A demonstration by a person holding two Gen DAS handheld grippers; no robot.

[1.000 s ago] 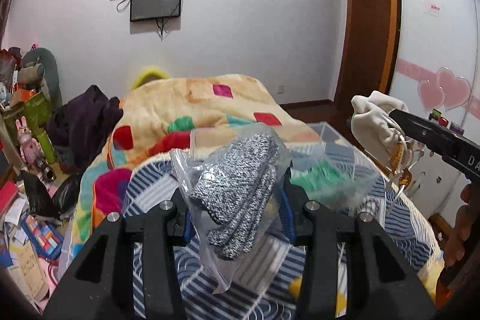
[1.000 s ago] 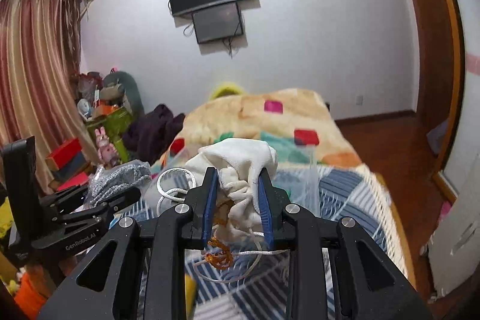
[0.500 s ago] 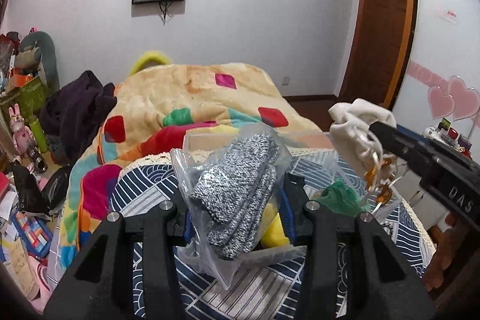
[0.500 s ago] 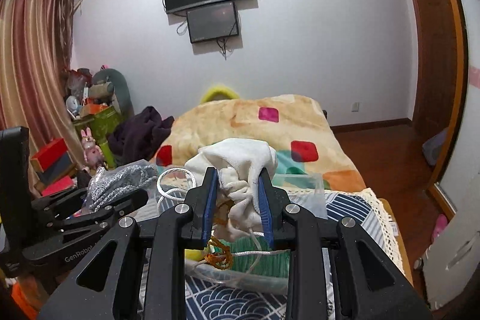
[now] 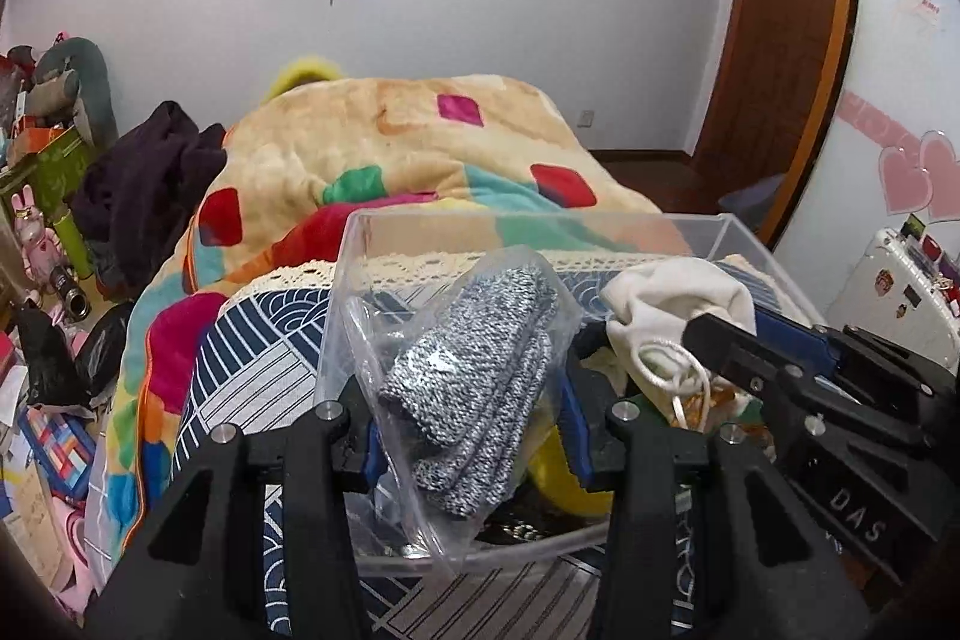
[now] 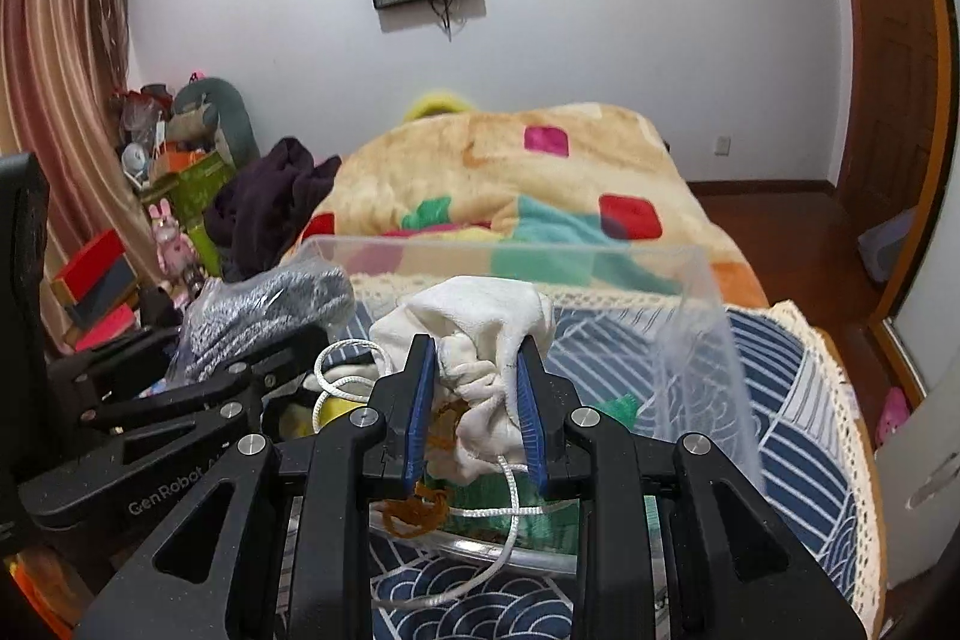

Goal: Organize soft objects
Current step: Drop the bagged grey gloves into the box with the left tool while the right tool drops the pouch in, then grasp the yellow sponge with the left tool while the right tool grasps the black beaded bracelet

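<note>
Loosely bagged speckled grey knit (image 5: 474,394), crumpled cream pouch (image 6: 486,334)

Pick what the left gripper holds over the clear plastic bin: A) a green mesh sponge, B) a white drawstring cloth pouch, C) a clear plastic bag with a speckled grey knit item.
C: the left gripper has its jaws shut on the clear plastic bag with the speckled grey knit item, above the clear plastic bin.
</note>
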